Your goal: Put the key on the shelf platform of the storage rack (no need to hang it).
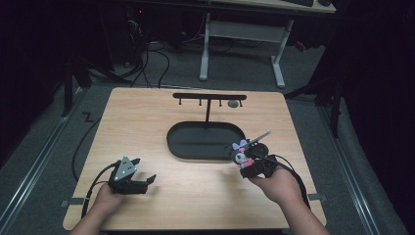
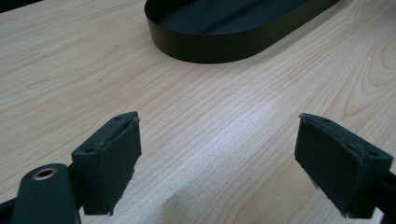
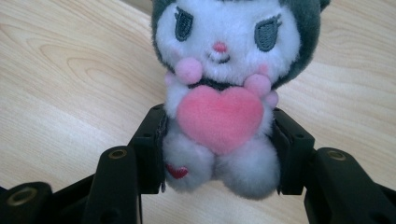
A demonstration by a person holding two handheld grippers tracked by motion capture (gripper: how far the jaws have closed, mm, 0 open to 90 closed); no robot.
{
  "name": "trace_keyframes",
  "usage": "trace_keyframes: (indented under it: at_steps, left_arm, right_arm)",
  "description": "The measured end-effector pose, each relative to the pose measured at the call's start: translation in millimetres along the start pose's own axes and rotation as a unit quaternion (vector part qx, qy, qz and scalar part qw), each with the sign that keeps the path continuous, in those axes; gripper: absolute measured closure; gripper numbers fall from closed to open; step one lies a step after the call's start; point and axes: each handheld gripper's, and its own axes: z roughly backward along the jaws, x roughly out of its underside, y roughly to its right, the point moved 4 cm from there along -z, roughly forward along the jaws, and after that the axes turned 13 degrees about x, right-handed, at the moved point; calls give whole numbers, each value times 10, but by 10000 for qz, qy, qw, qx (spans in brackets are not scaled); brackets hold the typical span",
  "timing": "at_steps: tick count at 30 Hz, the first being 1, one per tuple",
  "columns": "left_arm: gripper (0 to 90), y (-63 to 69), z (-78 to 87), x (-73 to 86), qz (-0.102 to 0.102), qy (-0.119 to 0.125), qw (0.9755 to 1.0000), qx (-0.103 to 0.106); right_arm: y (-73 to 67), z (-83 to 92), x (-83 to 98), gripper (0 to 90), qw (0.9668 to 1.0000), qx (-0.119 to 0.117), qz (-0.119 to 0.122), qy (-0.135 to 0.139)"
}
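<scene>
- Here, the right tongs (image 3: 219,154) are about half closed on a plush toy (image 3: 222,93), pads pressing its lower body from either side; the left tongs (image 2: 219,163) stand wide open with nothing between them, low over bare bench (image 2: 210,116)
- The toy sits between the right tongs' pads, its head sticking out beyond the tips; in the high view the toy (image 1: 241,151) is just past the right hand (image 1: 274,183), beside the near right end of the black oval tray (image 1: 205,142)
- The step looks like carrying the toy toward the stand with hooks (image 1: 209,97) that rises beyond the tray; whether the toy has a loop for hanging I cannot tell
- To do it well: keep the squeeze steady, since soft plush can slip; move slowly so the head does not wobble; lift clear of the tray's rim before crossing it
- Direction: the toy's long axis runs feet to head, in line with the tongs' own reach; the head points away from the hand, the feet toward it; the face and pink heart look back at the right tongs' camera
- The left tongs are well apart from the toy, free to steady it if needed
</scene>
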Motion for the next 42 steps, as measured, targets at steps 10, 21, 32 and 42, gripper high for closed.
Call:
trace_keyframes:
  at_steps: [10, 21, 32, 42]
  left_arm:
    - [154, -3, 2, -2, 11, 9, 10000, 19]
    - [154, -3, 3, -1, 14, 8, 10000, 17]
    - [154, -1, 4, -1, 13, 14, 10000, 26]
    - [154, -2, 4, -1, 19, 11, 10000, 28]
  right_arm:
    - [-75, -59, -203, 478, 9999, -8, 135, 16]
    - [-163, -215, -458, 478, 9997, -59, 215, 28]
    - [-229, -360, -636, 478, 9997, -116, 196, 43]
    - [-213, -501, -813, 477, 9999, -58, 153, 35]
